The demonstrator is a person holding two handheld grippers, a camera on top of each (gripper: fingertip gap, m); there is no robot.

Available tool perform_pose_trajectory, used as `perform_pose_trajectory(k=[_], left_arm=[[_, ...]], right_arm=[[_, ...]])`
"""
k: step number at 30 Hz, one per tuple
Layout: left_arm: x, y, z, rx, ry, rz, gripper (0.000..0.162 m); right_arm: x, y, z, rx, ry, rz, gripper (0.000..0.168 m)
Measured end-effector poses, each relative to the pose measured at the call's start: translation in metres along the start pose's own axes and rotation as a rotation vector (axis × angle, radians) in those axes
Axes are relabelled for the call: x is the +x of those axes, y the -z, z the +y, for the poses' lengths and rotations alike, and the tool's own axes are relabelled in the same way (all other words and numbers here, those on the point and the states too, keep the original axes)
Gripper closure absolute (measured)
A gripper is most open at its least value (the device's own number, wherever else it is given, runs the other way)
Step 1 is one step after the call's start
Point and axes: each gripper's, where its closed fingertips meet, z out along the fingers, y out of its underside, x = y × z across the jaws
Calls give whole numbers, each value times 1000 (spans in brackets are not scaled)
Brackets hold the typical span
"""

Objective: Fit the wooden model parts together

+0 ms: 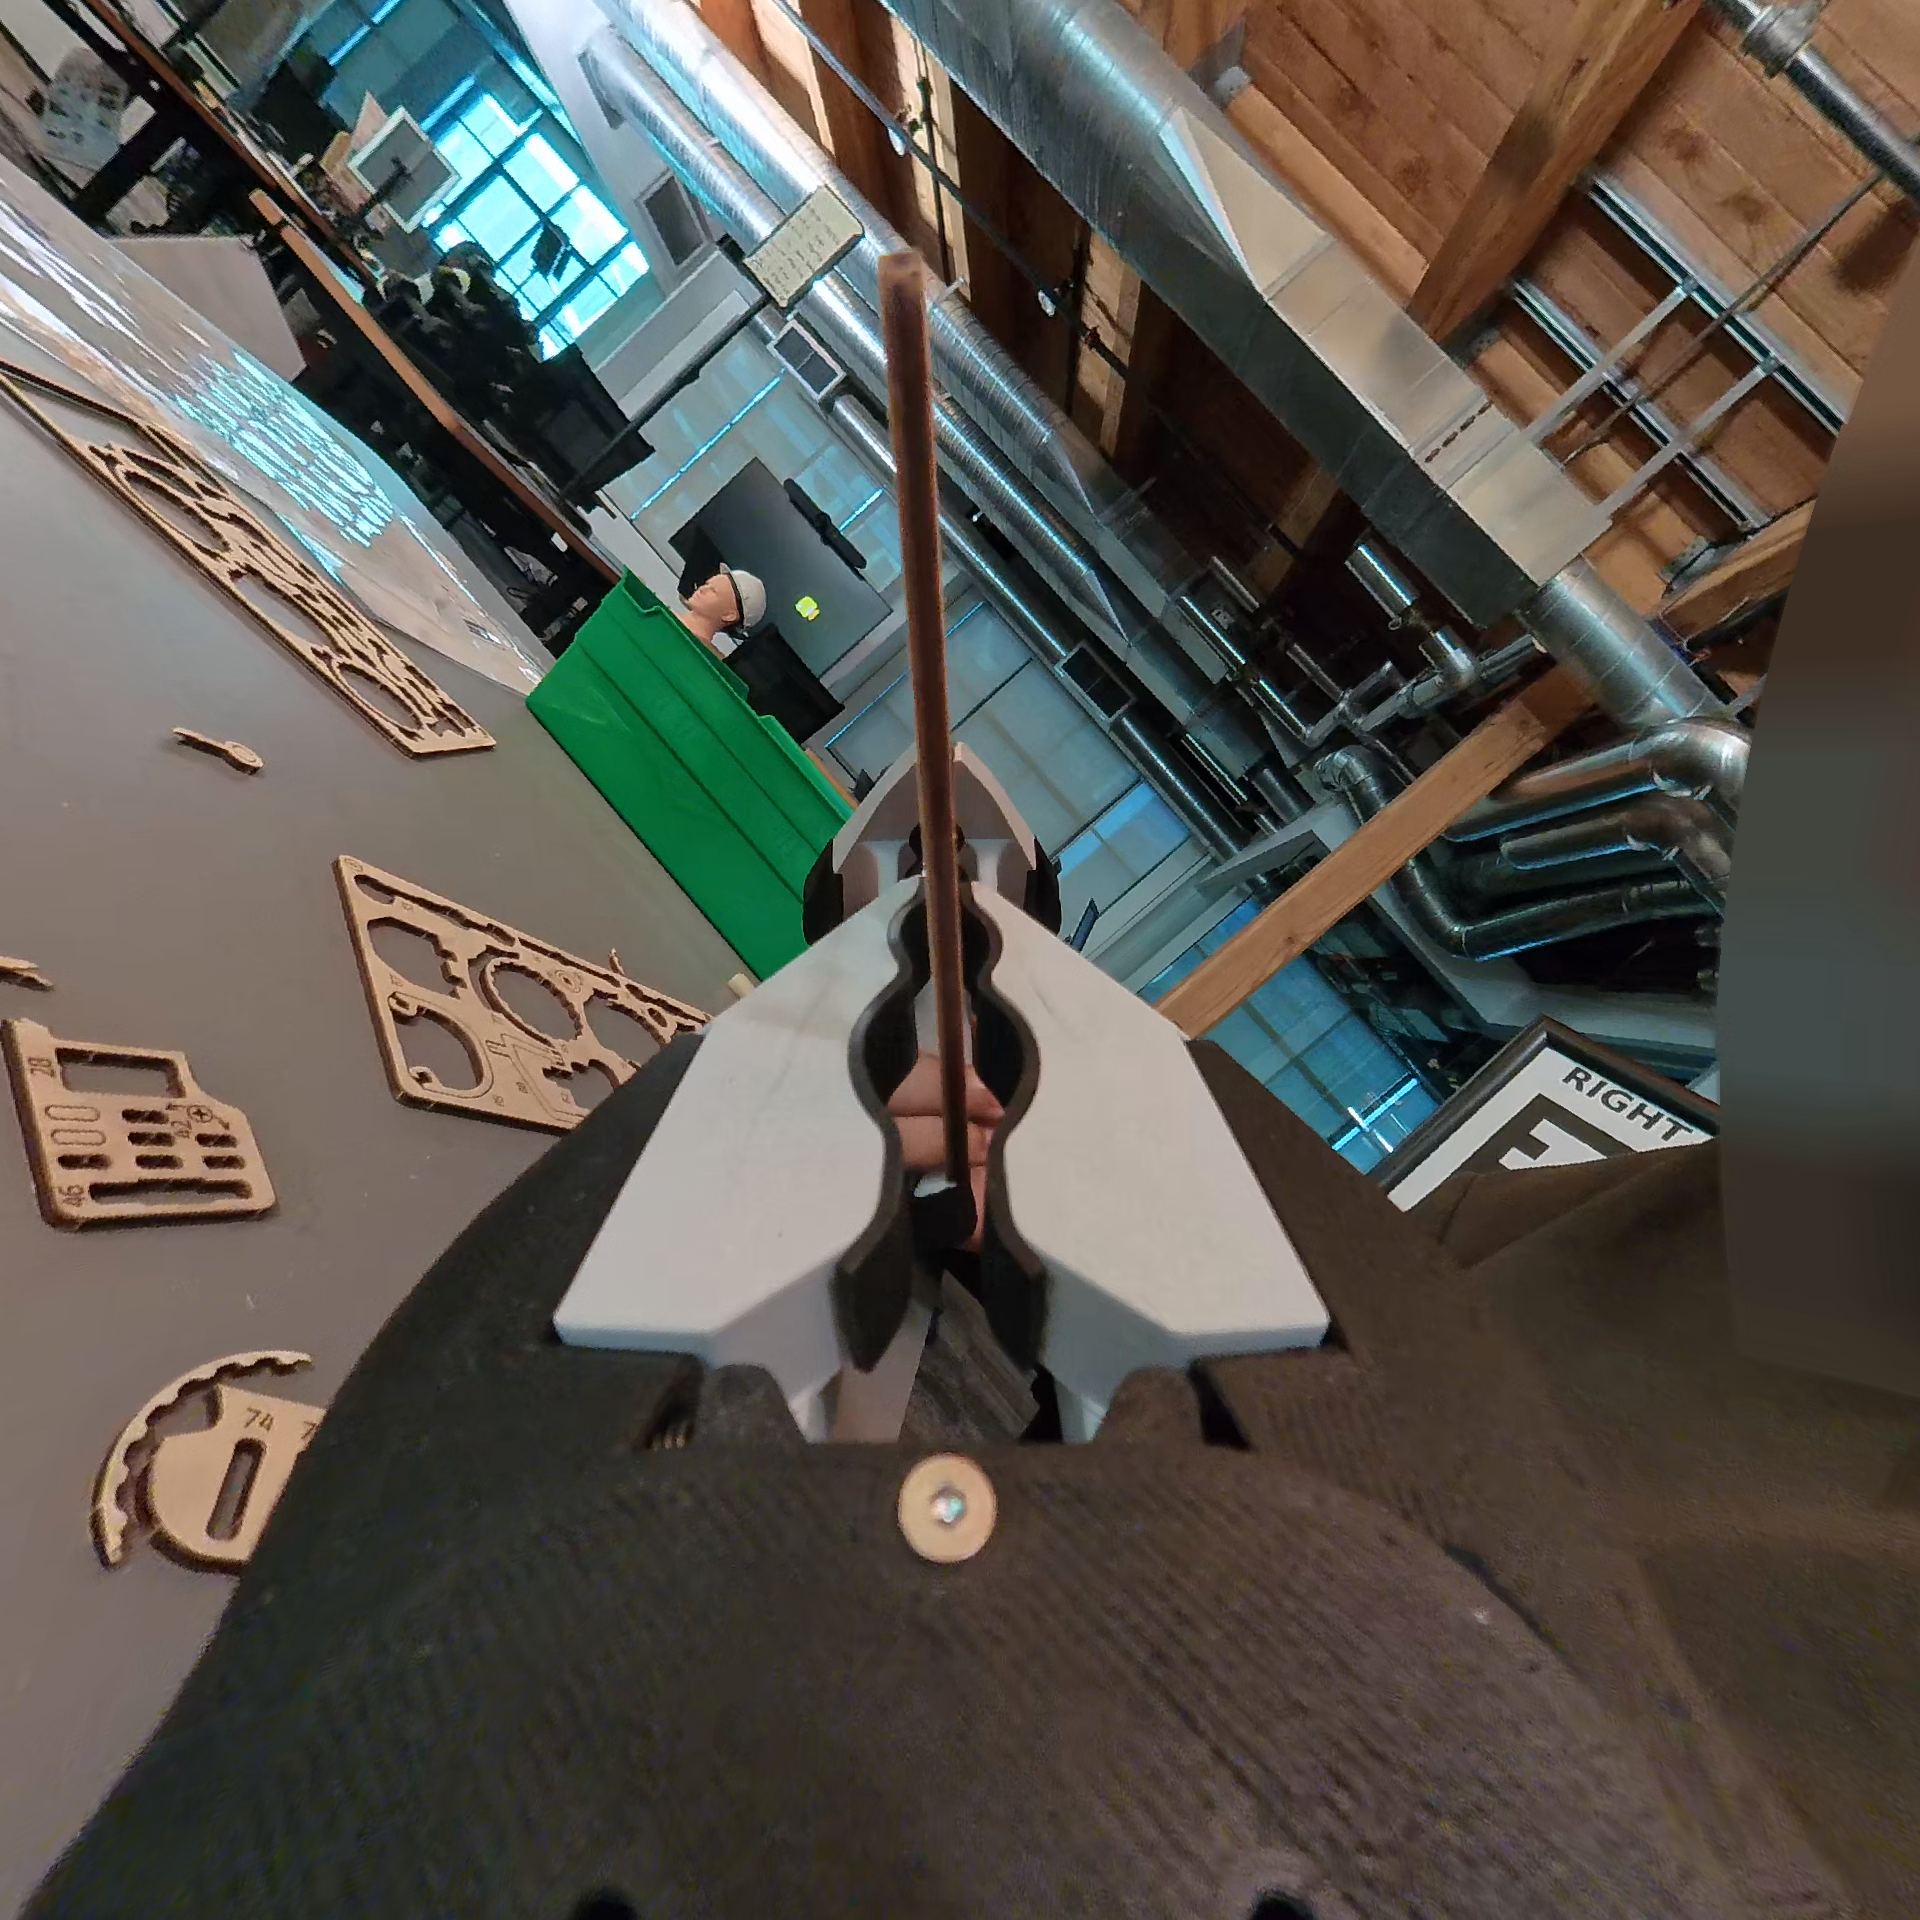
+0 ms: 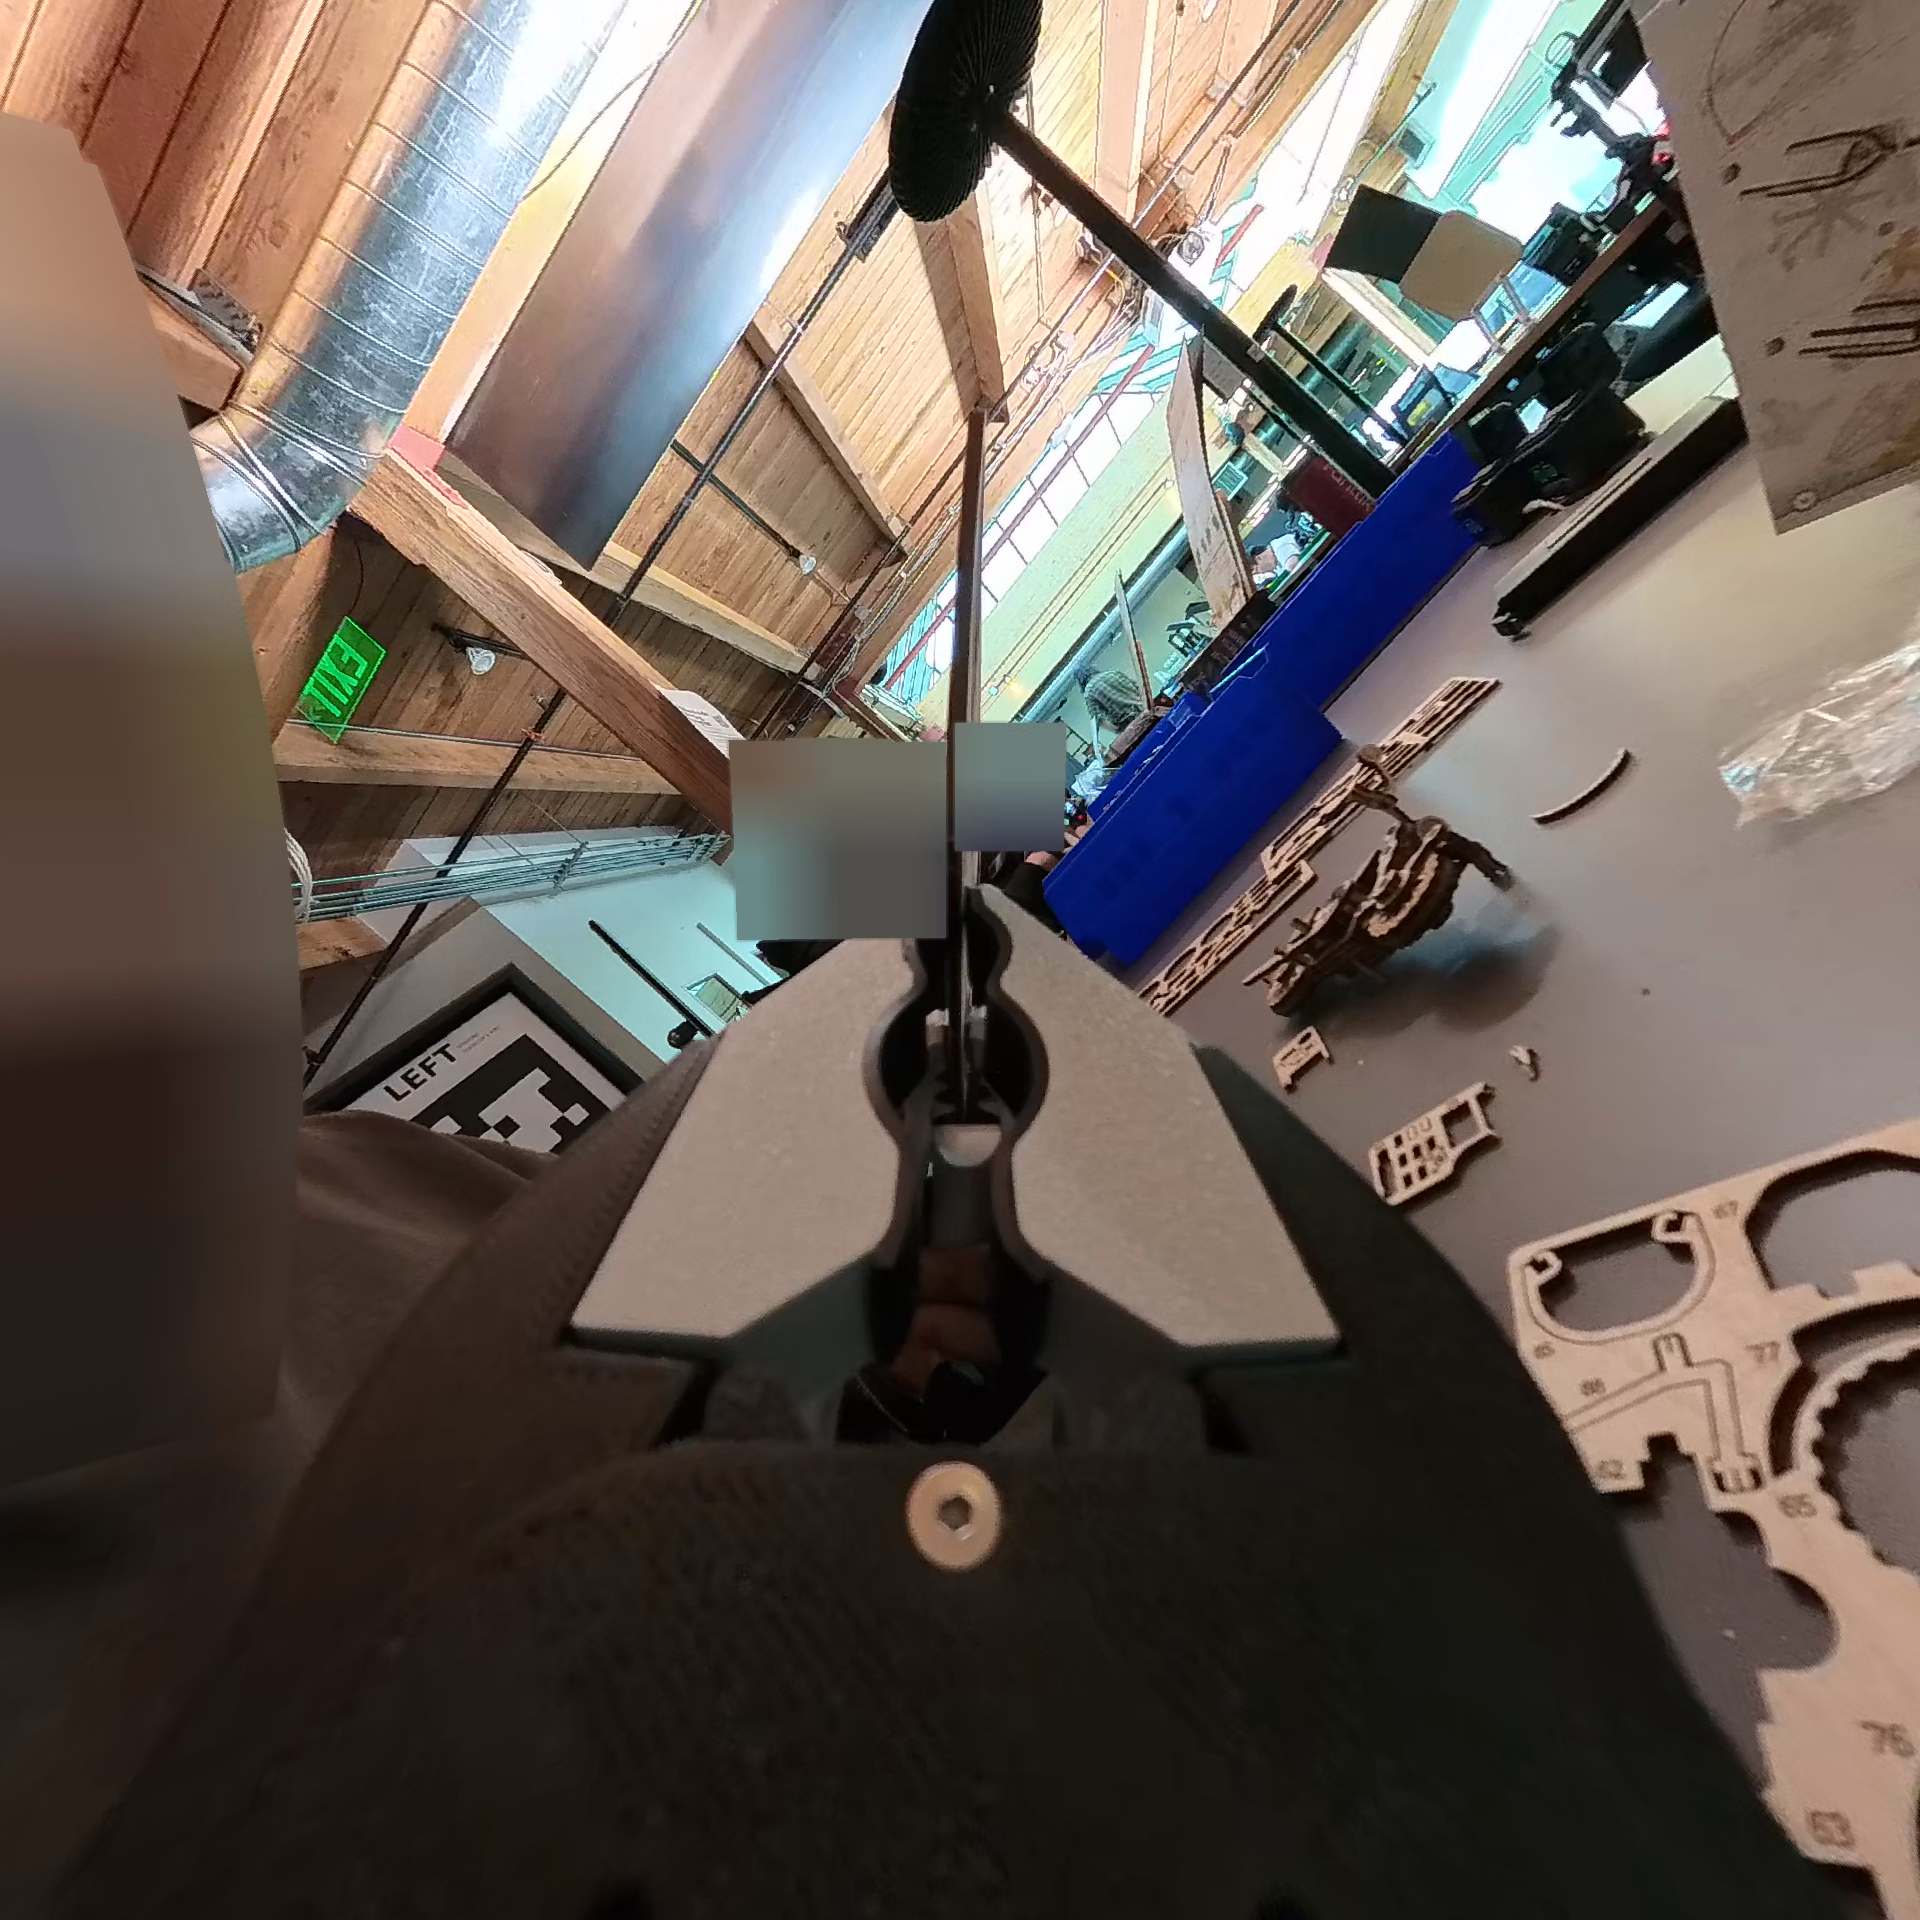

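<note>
Held edge-on and clamped in both the left gripper and right gripper jaws, wooden sheet long axis straight ahead, above the surface.

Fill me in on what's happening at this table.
A person is building a wooden model kit. The left hand-held gripper and right hand-held gripper are each shut on a thin wooden sheet, seen edge-on and raised off the grey table. Punched-out sheets and a partly built model lie there.
</note>
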Motion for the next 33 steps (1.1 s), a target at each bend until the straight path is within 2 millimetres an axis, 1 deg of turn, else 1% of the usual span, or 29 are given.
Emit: perform_pose_trajectory(k=[7, 11, 14, 17, 21, 26, 33], left_arm=[[-2, 3, -7, 23, -8, -5, 162], [-4, 7, -16, 58, -18, -15, 162], [-7, 12, -26, 96, -22, -23, 162], [-10, 16, -35, 129, -23, -33, 162], [-11, 20, -42, 155, -17, -34, 161], [-13, 21, -43, 163, 9, -29, 161], [-14, 19, -39, 146, 16, -23, 161]], right_arm=[[2, -1, 2, -9, -7, 4, 168], [5, -3, 7, -37, -17, 19, 167], [8, -7, 17, -83, -13, 37, 168], [9, -12, 30, -154, 17, 59, 167], [9, -17, 49, -246, 67, 78, 168], [11, -21, 65, -326, 92, 87, 167], [12, -22, 77, -382, 94, 90, 167]])
